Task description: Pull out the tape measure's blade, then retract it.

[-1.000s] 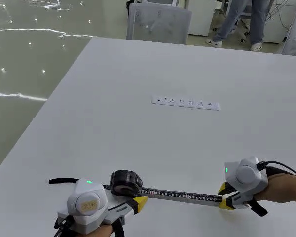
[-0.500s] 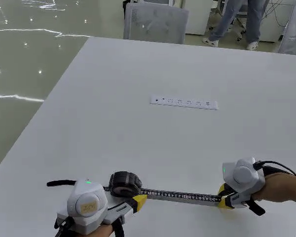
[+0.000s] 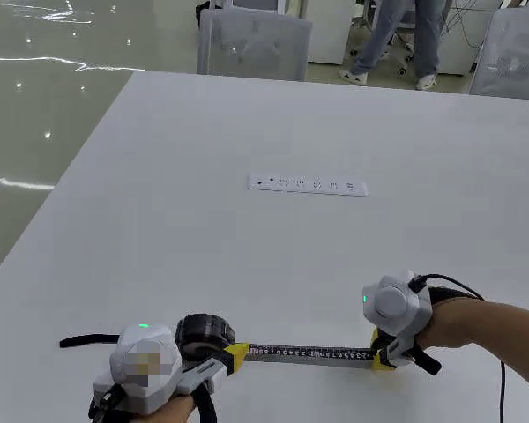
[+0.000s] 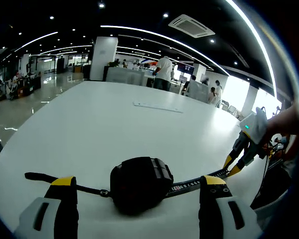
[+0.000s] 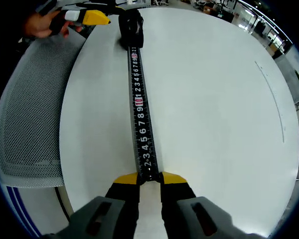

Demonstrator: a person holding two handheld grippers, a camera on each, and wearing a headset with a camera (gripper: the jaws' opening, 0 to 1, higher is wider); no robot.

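Note:
A black tape measure case [image 3: 204,332] lies on the white table [image 3: 273,264] near its front edge, with a black wrist strap [image 3: 84,339] trailing left. Its blade [image 3: 309,354] runs right along the tabletop. My right gripper [image 3: 380,359] is shut on the blade's tip; in the right gripper view the numbered blade [image 5: 139,109] leads from my right gripper [image 5: 149,177] up to the case [image 5: 130,26]. My left gripper [image 3: 209,349] stands open. In the left gripper view the case [image 4: 139,183] sits in my left gripper [image 4: 139,181], clear of both yellow-tipped jaws.
A white power strip [image 3: 307,185] lies at mid-table. A mesh chair [image 3: 254,44] stands at the far edge, a person's legs [image 3: 397,35] beyond it. The table's left edge drops to shiny floor [image 3: 35,106]. Another mesh chair [image 5: 30,104] sits by the near edge.
My right gripper has moved left toward the case with the blade's tip, so the exposed blade is a little shorter. The head camera has shifted; the case stays put.

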